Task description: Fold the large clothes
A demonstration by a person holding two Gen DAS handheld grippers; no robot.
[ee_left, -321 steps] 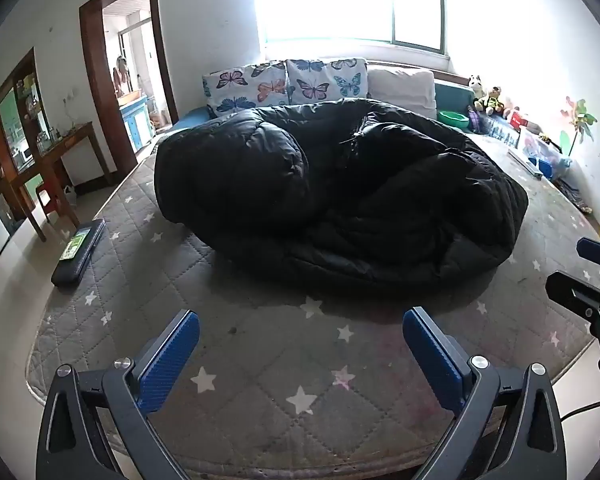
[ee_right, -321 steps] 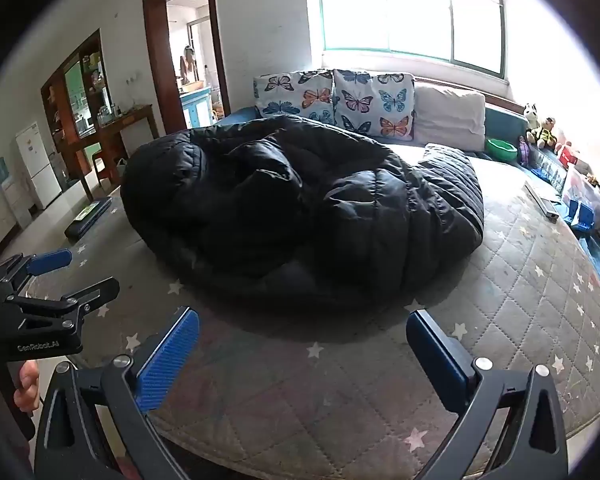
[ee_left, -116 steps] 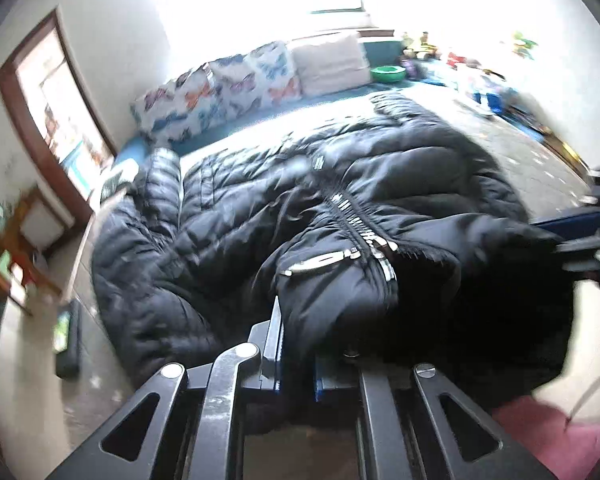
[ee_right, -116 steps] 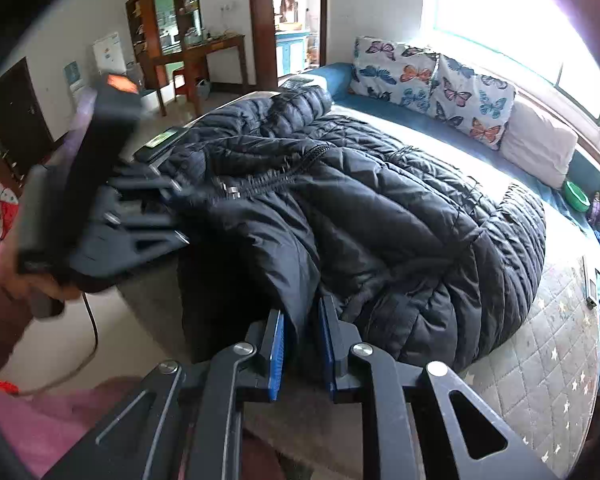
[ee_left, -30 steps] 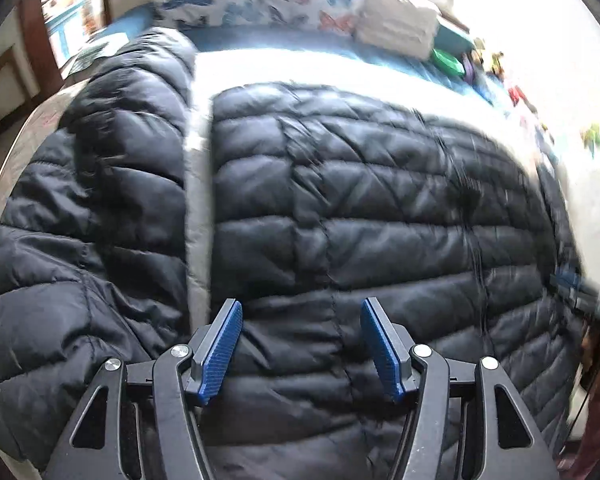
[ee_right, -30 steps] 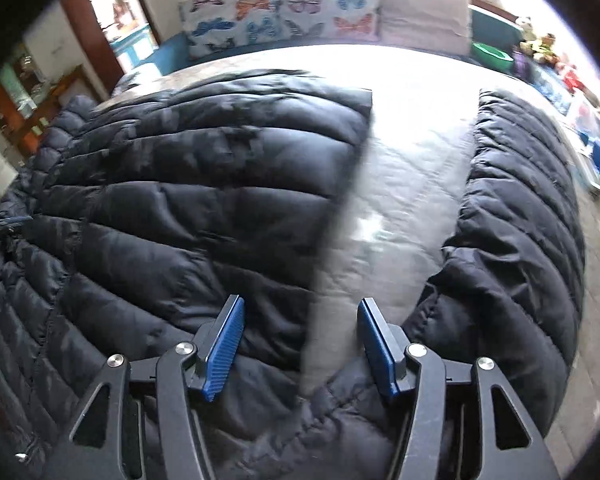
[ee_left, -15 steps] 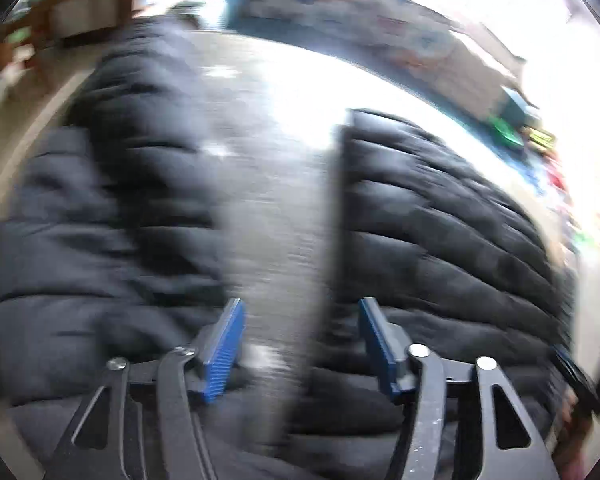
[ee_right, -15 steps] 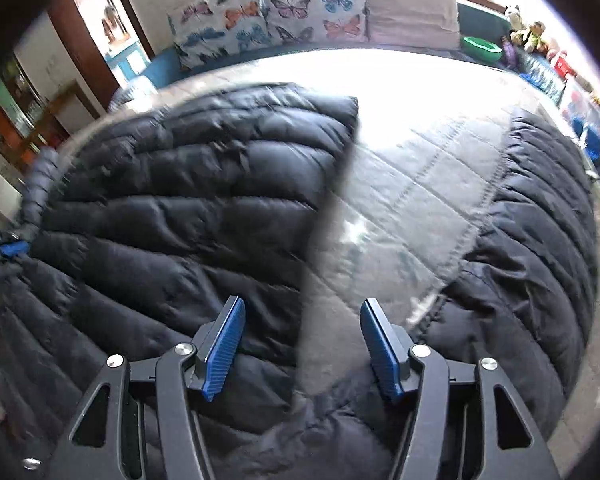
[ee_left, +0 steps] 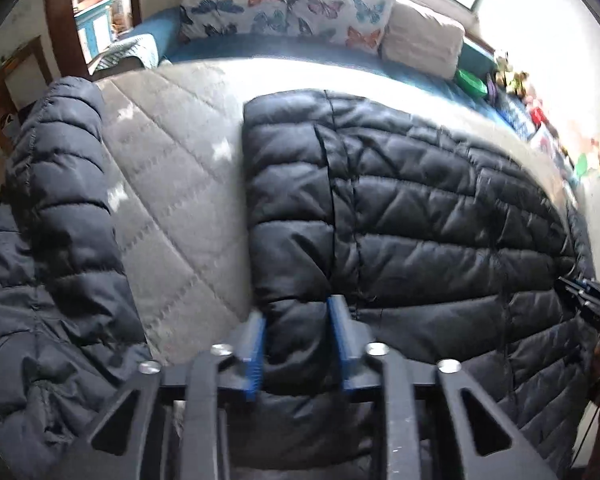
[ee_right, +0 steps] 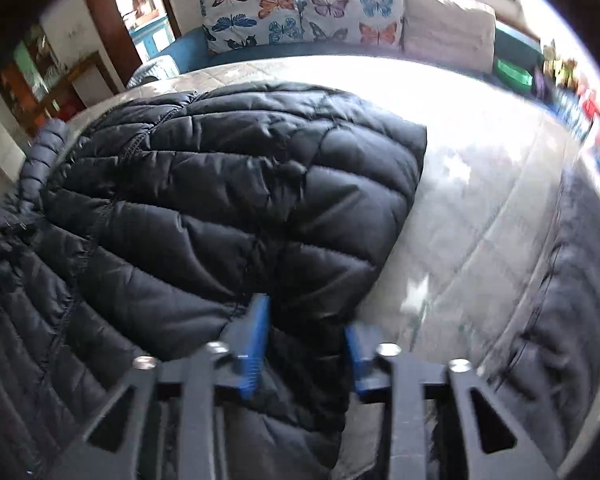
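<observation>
Two tongs pinch the black jacket (ee_left: 420,208) at its near edge, one on each side of the body. Left tongs (ee_left: 298,344) have just been closing, and their blue pads (ee_left: 255,350) now press a puffy fold of the jacket at its left side seam, jaws narrow. Right tongs (ee_right: 304,340) have likewise just been closing, and their pads (ee_right: 256,344) squeeze a fold at the jacket's right side edge, jaws narrow too.

Spread flat on the bed (ee_left: 172,184), the jacket's quilted body fills the middle of the grey, star-patterned cover. Left of the body, with a strip of bare cover between, lies the left sleeve (ee_left: 56,216), stretched away from the near edge. Right of the body, also apart from it, the right sleeve (ee_right: 556,280) lies blurred along the bed's curved edge.

Beyond the jacket, at the far side of the bed, butterfly cushions (ee_left: 284,6) lean in a row, with a plain pale cushion (ee_left: 422,42) to their right. A green bowl (ee_left: 472,82) sits right of that. Farther left of the jacket, a brown doorway (ee_left: 58,28) opens.
</observation>
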